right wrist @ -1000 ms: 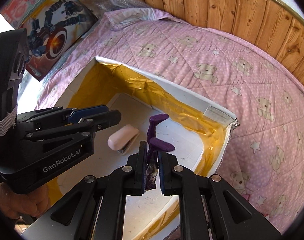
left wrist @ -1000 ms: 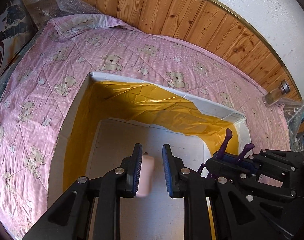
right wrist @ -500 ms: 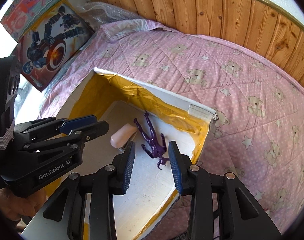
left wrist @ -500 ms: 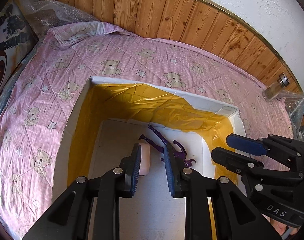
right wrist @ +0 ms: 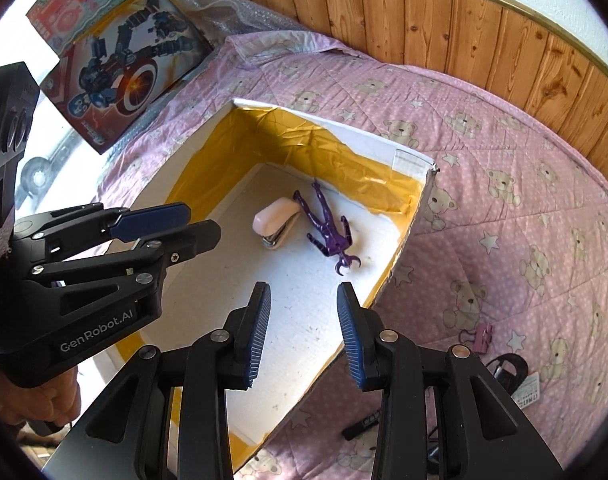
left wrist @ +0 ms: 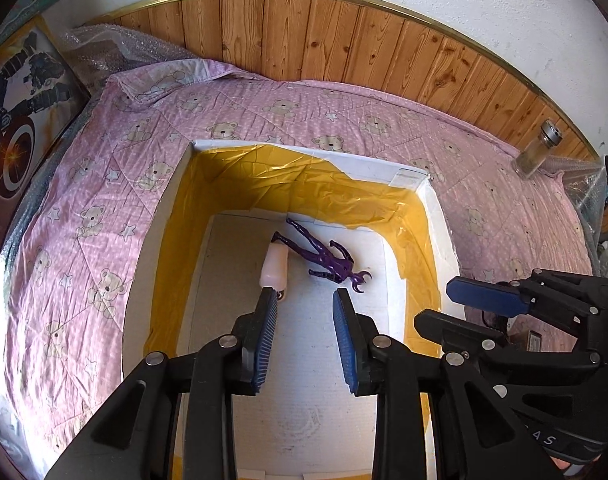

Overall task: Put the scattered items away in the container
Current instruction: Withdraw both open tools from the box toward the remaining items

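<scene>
Hanging over the box (right wrist: 413, 168), both grippers (left wrist: 304, 336) (right wrist: 304, 332) gape wide, empty; figure (right wrist: 327, 232) and stapler (right wrist: 276, 220) inside; only the right view shows a clip (right wrist: 481, 336) on the quilt (right wrist: 503, 200).

Both views were brightly lit by daylight, with the left edge of the right wrist view blown out to white. Glare was seen on the yellow lining (left wrist: 311, 192) of the box. Straight lines of the wooden wall panelling (right wrist: 483, 28) were bent by strong fisheye distortion, and corners were vignetted black.
</scene>
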`<state>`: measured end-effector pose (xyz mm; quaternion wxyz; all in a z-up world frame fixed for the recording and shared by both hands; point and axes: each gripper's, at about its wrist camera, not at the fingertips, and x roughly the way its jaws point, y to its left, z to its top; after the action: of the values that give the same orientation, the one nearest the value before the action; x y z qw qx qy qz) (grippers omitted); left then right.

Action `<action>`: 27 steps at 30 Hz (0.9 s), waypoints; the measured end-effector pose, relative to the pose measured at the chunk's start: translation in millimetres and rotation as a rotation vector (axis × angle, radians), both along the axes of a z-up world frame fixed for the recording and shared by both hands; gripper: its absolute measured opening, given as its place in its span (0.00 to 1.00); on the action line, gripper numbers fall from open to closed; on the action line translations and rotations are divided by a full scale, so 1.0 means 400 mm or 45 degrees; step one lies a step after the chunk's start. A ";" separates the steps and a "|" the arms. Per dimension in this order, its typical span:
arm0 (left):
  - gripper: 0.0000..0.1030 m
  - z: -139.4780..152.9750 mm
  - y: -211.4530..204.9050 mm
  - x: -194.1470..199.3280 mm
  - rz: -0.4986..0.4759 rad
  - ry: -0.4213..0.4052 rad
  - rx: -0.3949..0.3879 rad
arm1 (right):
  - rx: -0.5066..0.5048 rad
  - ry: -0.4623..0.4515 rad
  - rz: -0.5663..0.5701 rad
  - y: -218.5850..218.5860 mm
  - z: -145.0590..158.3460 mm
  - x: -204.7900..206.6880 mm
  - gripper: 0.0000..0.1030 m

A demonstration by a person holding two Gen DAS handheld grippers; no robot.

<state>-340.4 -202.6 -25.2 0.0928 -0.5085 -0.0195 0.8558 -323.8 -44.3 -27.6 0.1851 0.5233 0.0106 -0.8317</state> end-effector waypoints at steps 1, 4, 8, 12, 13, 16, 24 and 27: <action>0.30 0.005 0.001 0.009 -0.003 0.004 0.000 | 0.006 0.000 0.002 -0.002 0.003 0.010 0.36; 0.30 0.021 -0.002 0.034 0.002 0.015 0.001 | 0.010 0.001 0.000 -0.001 0.011 0.039 0.36; 0.30 0.040 -0.009 0.070 0.006 0.029 0.003 | 0.010 0.008 -0.001 -0.002 0.024 0.076 0.36; 0.30 0.059 -0.011 0.107 0.003 0.048 -0.006 | 0.010 0.014 0.004 -0.009 0.034 0.118 0.36; 0.30 0.063 -0.010 0.117 -0.001 0.053 -0.006 | 0.010 0.016 0.004 -0.011 0.036 0.128 0.36; 0.30 0.073 -0.011 0.144 -0.010 0.061 -0.013 | 0.006 0.015 0.006 -0.016 0.037 0.159 0.36; 0.30 0.065 -0.022 0.218 -0.016 0.059 -0.026 | -0.029 -0.016 -0.023 -0.010 0.009 0.236 0.36; 0.30 0.057 -0.027 0.245 -0.016 0.052 -0.030 | -0.030 -0.019 -0.025 -0.011 0.003 0.264 0.36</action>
<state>-242.5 -213.5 -2.4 0.0926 -0.4921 -0.0041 0.8656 -218.3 -48.7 -26.2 0.1831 0.5275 -0.0058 -0.8296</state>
